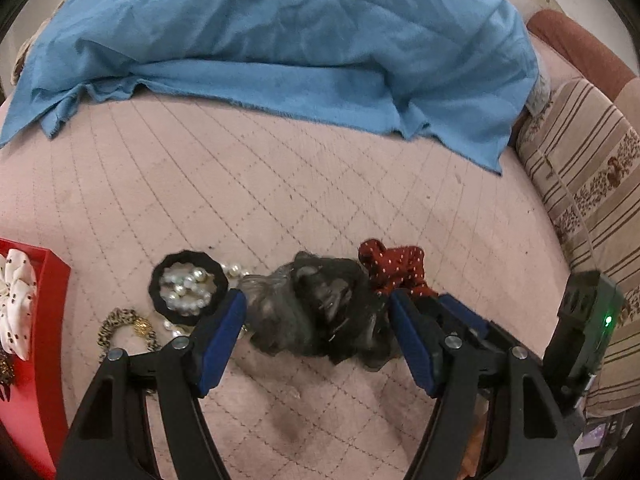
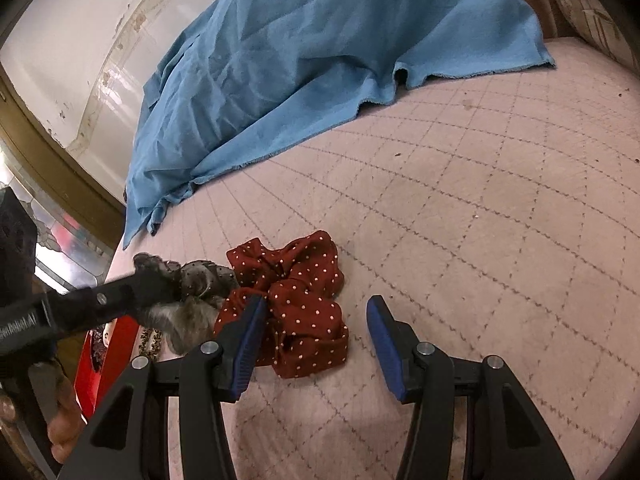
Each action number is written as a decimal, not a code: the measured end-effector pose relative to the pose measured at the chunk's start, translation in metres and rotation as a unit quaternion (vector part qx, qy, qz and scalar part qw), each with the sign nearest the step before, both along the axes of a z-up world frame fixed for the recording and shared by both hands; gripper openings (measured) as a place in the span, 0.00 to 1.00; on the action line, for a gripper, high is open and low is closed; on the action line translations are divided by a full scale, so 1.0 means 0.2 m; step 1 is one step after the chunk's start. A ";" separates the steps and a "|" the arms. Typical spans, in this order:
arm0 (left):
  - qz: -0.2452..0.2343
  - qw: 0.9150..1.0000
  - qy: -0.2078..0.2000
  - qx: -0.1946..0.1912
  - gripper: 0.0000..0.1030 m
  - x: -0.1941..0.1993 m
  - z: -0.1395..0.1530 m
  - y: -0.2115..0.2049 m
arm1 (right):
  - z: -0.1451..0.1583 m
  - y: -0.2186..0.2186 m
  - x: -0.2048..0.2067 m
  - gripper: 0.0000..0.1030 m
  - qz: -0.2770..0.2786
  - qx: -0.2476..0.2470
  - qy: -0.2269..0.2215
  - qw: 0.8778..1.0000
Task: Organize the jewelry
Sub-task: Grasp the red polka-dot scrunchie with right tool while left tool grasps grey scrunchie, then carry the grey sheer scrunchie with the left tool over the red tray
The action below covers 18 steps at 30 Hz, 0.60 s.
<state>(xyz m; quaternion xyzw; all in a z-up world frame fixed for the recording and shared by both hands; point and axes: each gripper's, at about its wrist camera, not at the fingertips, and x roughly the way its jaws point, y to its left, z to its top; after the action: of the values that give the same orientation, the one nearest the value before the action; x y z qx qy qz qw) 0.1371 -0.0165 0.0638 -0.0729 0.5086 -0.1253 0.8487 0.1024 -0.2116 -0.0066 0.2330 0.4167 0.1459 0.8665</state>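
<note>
- Blue-padded fingers (image 1: 224,332) of the left gripper (image 1: 316,326) stand spread, 1 on each side of the black sheer scrunchie (image 1: 320,312), which bunches between and just beyond their tips on the pink quilted bedcover (image 1: 280,184); nothing is pinched.
- Its long axis runs left to right, across the gap between the jaws, so I judge a short push forward and a squeeze would take it.
- Touching its far right edge lies the red dotted scrunchie (image 2: 304,304); the right gripper (image 2: 316,320) hovers over it with jaws spread, its left finger over the cloth and its right finger over bare cover. The right hand is plainly nearer this one, the left nearer the black one.
- Left of the black scrunchie sit a black ring with pearls (image 1: 186,286) heaped inside it and a leopard-print hair tie (image 1: 128,326), both close by.
- At the far left edge stands the red tray (image 1: 48,304), which holds a white dotted scrunchie (image 1: 16,300).
- Beyond, a blue sheet (image 1: 280,40) is heaped across the far side, with a striped cushion (image 1: 580,184) at right.
</note>
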 end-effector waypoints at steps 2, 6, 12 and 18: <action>-0.003 1.000 -0.001 0.005 0.70 -0.01 -0.01 -0.01 | -0.01 0.01 0.01 0.38 0.003 -0.003 0.000 1.000; -0.009 0.999 0.014 0.037 0.27 -0.04 -0.02 -0.05 | -0.03 0.03 0.01 0.13 0.019 -0.004 0.006 1.000; -0.019 0.999 -0.021 0.044 0.22 -0.17 0.10 -0.08 | 0.01 0.03 -0.02 0.09 0.017 0.006 -0.004 1.000; -0.029 0.998 -0.050 0.040 0.22 -0.33 0.24 -0.06 | 0.03 -0.02 -0.07 0.08 0.001 0.027 0.001 1.000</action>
<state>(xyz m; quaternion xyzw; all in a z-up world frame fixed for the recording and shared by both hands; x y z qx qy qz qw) 0.0716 -0.0277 0.1127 -0.0174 0.4719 -0.1332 0.8713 0.0892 -0.2161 -0.0007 0.2558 0.4141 0.1576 0.8592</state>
